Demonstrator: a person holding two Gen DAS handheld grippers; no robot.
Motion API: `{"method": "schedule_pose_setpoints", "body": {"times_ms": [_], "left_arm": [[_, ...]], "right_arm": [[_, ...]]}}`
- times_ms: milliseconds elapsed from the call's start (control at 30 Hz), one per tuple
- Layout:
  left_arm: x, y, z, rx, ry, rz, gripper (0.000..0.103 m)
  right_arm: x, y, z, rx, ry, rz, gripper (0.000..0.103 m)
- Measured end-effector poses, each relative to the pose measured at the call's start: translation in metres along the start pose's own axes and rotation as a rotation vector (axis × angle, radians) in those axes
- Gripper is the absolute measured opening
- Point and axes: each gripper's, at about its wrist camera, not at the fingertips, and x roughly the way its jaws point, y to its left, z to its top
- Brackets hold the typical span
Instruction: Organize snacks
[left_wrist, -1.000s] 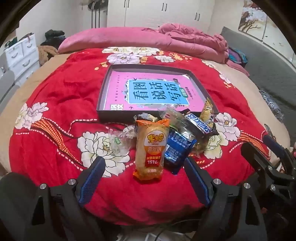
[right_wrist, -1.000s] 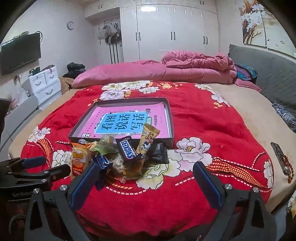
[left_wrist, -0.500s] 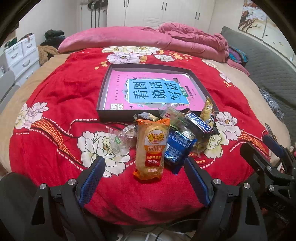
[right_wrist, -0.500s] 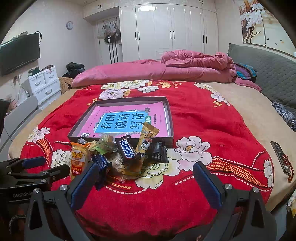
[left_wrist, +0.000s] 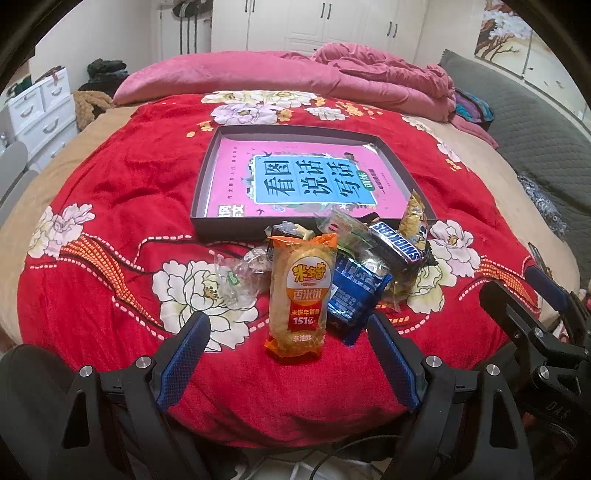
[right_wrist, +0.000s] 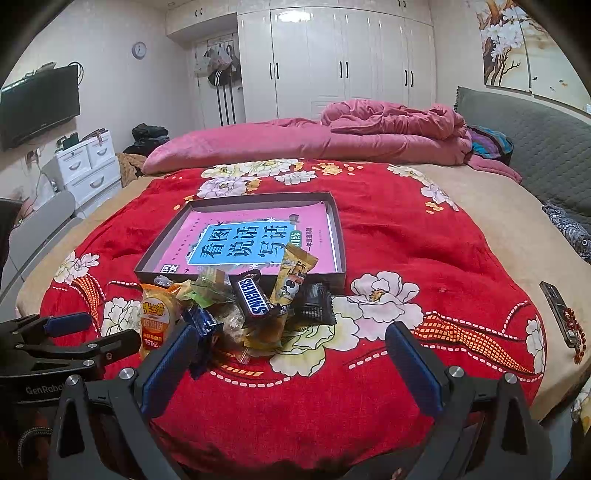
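Left tool (left_wrist: 288, 354) and right tool (right_wrist: 291, 362), both spread empty before the snack pile.
Grip the rice cracker pack (left_wrist: 298, 295) mid-body, then lift to the tray (left_wrist: 207, 192) behind it.

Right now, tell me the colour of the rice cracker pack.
Orange rice cracker pack, red band low down; clearest in left wrist view.

We see a red velvety bedspread (left_wrist: 122, 192) patterned with white peonies, a dark shallow cardboard tray (left_wrist: 201, 192) lined pink, and an orange rice-cracker packet (left_wrist: 297, 295).
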Motion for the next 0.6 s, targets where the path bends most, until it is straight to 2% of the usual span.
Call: {"method": "schedule_pose_setpoints", "body": {"times_ms": [600], "left_arm": [[0.0005,-0.0004,0.0000,-0.001,0.004,-0.003,0.088]], "right_arm": [[-0.0001,0.0001,-0.0001,0.001,-0.001,0.000,0.102]]}}
